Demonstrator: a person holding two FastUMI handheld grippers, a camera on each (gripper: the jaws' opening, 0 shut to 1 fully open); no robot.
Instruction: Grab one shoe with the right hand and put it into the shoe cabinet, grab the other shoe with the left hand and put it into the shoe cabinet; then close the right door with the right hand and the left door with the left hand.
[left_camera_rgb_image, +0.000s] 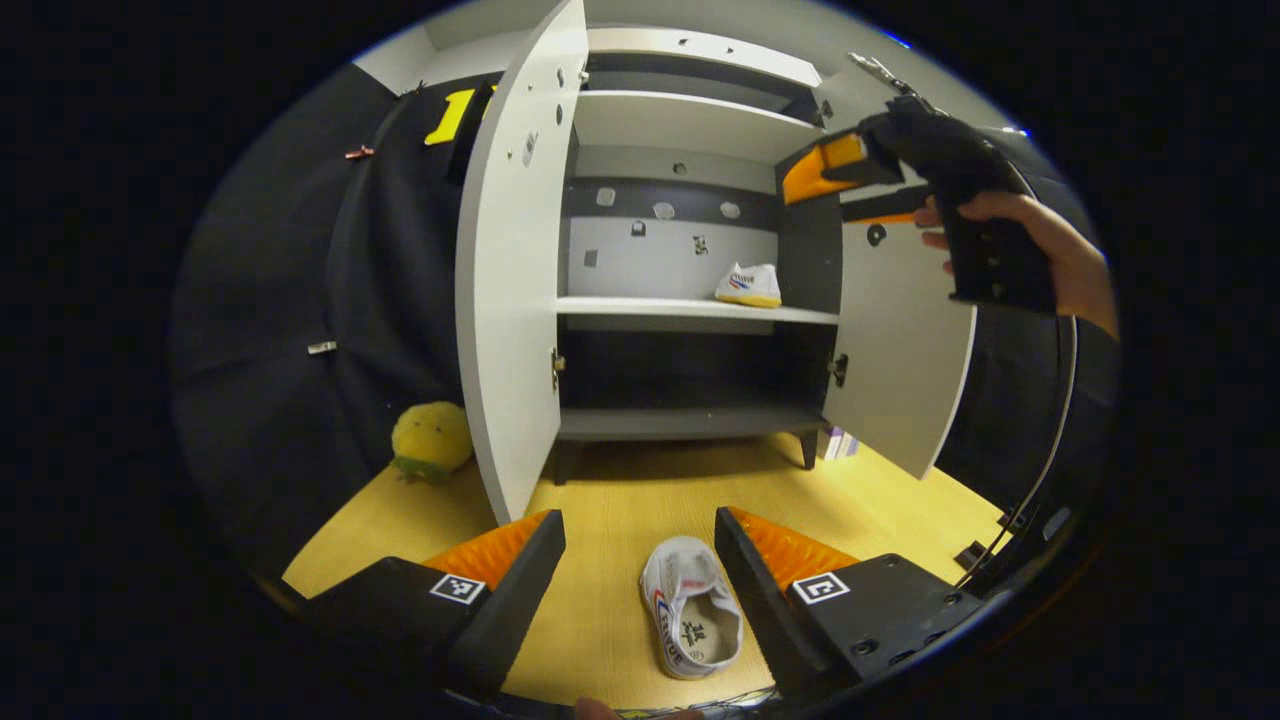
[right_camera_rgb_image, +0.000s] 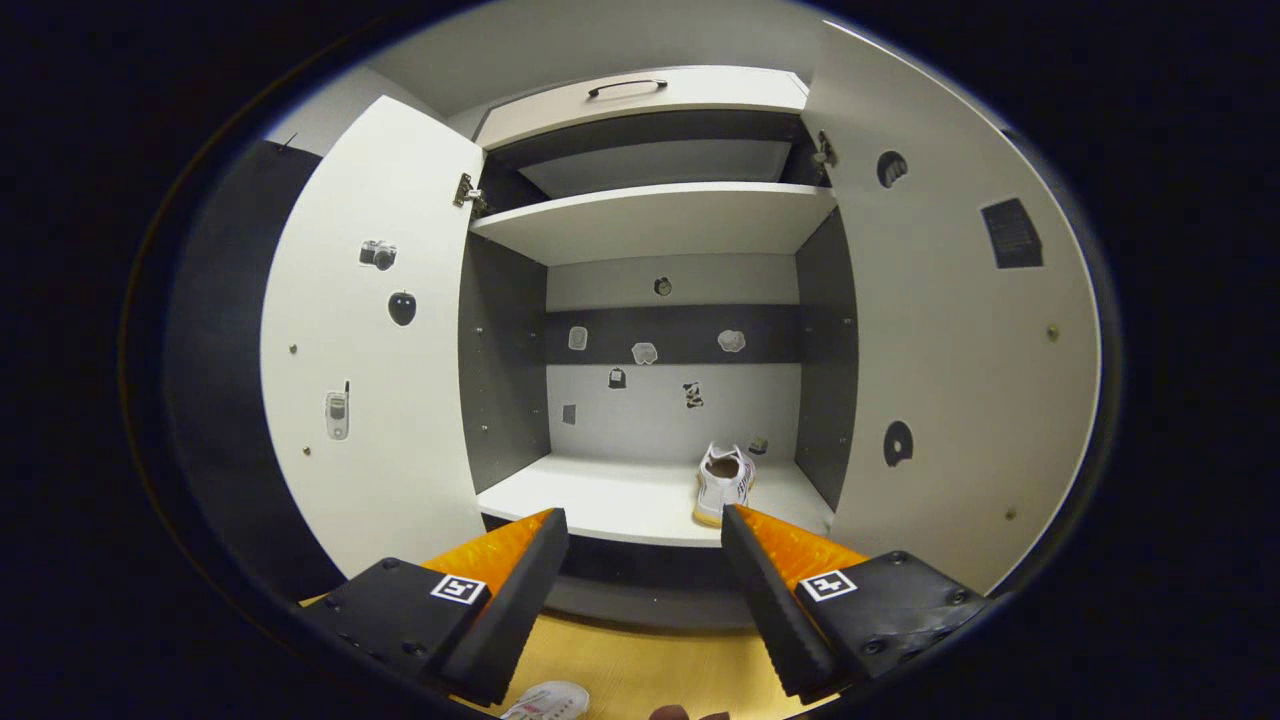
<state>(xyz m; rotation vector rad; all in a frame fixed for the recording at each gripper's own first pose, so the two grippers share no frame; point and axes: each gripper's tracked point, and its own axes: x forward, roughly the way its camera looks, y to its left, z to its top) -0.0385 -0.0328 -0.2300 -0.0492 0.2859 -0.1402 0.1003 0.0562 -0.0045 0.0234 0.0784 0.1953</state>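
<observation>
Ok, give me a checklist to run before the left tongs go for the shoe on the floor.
1. First shoe stored on the cabinet's middle shelf: ok.
2. Second shoe free on the floor, nothing touching it: ok.
3. Left tongs open and empty: ok.
4. Second shoe centred between the left tongs: not ok, it lies nearer one finger.
5. Right tongs open, empty, outside the shelf: ok.
6. Left door and right door open: ok.
</observation>
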